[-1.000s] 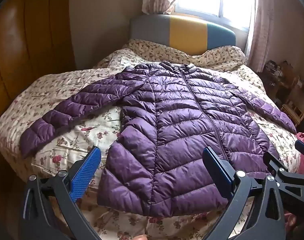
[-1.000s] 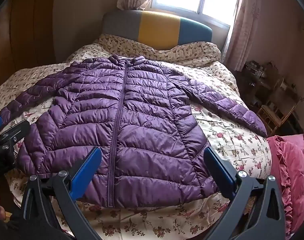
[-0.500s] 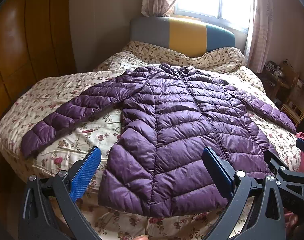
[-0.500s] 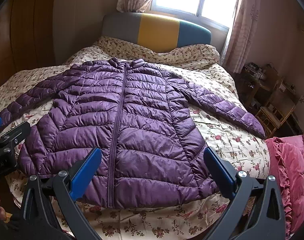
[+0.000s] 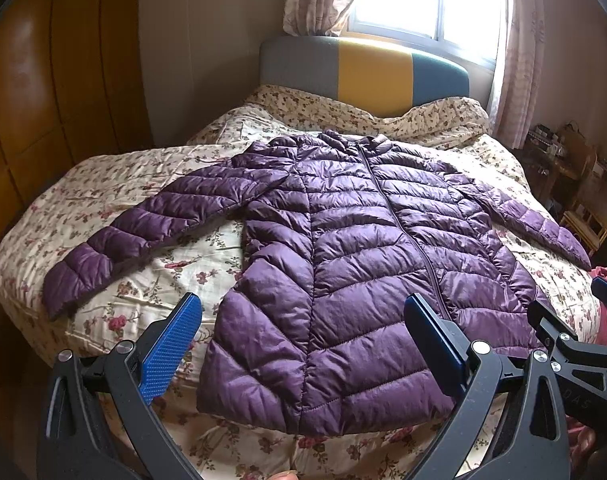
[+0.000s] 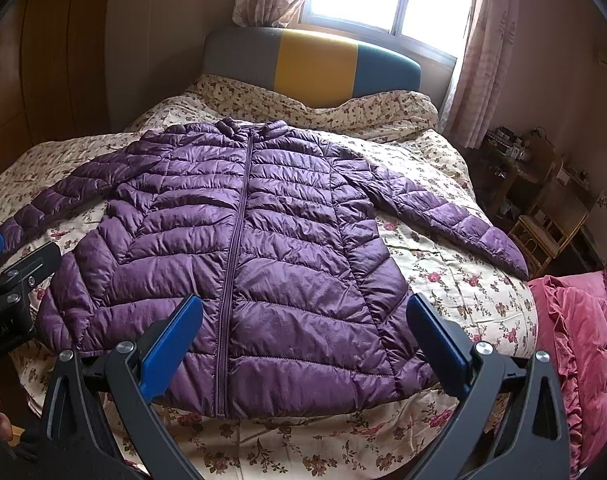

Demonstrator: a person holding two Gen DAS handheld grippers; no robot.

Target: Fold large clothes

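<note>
Left wrist view shows a big purple puffy jacket (image 5: 355,264) lying flat on a bed with a flowery sheet (image 5: 103,216). The jacket is face up and zipped shut. Its collar points to the striped headboard (image 5: 363,68), and its bottom edge is at the foot of the bed, nearest the grippers. Both sleeves are spread out to the sides of the jacket's body.

The left gripper (image 5: 301,320) hangs in the air over the jacket's bottom edge, on the jacket's left-hand side as seen. Its blue pads are wide apart and hold nothing. In the right wrist view, the right gripper (image 6: 303,320) hangs over the same bottom edge, more to the other side. It is wide apart too, and it holds nothing. Neither one touches the jacket.

No fold has been made yet, so this looks like the very start, when the person picks where to grab. The next move likely calls for each gripper to go down to a part of the jacket, maybe a sleeve (image 5: 143,232) or a bottom corner, and pinch it. The jacket is thick and slippery, so the pads may need a good deep bite. A pink ruffled blanket (image 6: 579,340) sits beside the jacket's far sleeve, off the bed.
</note>
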